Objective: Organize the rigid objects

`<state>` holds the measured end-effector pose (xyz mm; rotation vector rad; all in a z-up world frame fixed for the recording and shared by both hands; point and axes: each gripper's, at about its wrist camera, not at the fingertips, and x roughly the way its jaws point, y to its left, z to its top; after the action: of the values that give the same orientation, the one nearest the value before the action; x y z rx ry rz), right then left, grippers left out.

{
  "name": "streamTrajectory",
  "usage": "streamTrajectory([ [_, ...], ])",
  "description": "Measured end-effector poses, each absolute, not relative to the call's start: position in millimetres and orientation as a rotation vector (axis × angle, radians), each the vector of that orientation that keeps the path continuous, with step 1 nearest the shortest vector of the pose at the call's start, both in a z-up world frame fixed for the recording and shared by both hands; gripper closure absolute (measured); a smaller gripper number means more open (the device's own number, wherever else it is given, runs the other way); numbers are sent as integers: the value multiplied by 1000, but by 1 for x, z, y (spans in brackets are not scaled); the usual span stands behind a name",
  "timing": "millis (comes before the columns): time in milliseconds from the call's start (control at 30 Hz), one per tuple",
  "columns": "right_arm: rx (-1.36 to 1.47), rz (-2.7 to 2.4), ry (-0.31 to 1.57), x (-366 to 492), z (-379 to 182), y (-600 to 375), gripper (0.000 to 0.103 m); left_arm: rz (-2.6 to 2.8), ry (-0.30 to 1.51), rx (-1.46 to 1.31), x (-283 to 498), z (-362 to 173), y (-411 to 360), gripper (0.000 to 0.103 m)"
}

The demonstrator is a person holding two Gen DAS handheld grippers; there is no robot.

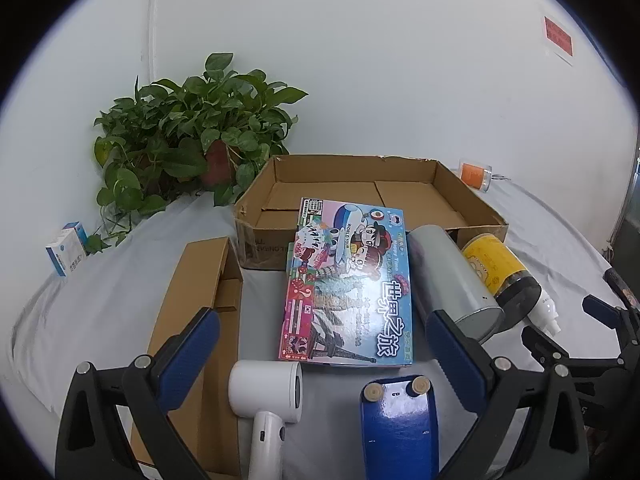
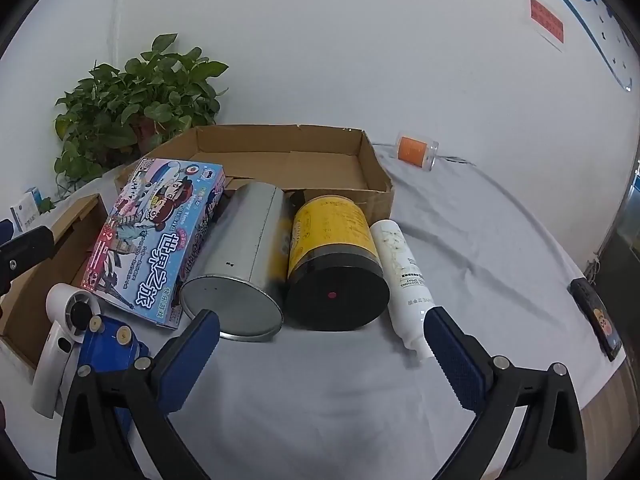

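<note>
A colourful game box (image 1: 348, 284) (image 2: 160, 236) leans on the front wall of an open cardboard box (image 1: 360, 184) (image 2: 288, 156). Right of it lie a silver tin (image 1: 452, 280) (image 2: 240, 264), a yellow jar with a black lid (image 1: 500, 276) (image 2: 336, 264) and a white spray bottle (image 1: 546, 312) (image 2: 404, 272). A white hand fan (image 1: 272, 404) (image 2: 64, 340) and a blue object (image 1: 400, 424) (image 2: 108, 352) lie nearest. My left gripper (image 1: 320, 340) is open and empty above the fan. My right gripper (image 2: 320, 340) is open and empty, near the tin and jar.
A cardboard lid (image 1: 196, 320) (image 2: 44, 264) lies on the left. A potted plant (image 1: 192, 140) (image 2: 136, 104) stands at the back left, beside a small blue-white carton (image 1: 66, 252). An orange-filled clear cup (image 2: 416, 150) lies at the back right. A phone (image 2: 598, 316) lies at the right table edge.
</note>
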<state>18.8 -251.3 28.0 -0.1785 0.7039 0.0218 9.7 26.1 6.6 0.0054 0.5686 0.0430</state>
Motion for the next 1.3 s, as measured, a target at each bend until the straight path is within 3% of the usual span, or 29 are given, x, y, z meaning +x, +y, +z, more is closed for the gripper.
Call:
streamTrajectory([
  [533,-188,50,722,10,32,-254,0,48,595,22,2,18,30,1],
  [867,-215,114,733,13,28,-231,0,172,640,109,-10,8,75,1],
  [933,-211,148,736,13,28,-224,0,189,664,112,-11,2,85,10],
  [1067,-183,261,740,11,32,-204,0,223,751,108,-6,-19,101,42],
  [1300,-161,460,750,6,37,-156,1,211,804,17,-13,-30,138,51],
])
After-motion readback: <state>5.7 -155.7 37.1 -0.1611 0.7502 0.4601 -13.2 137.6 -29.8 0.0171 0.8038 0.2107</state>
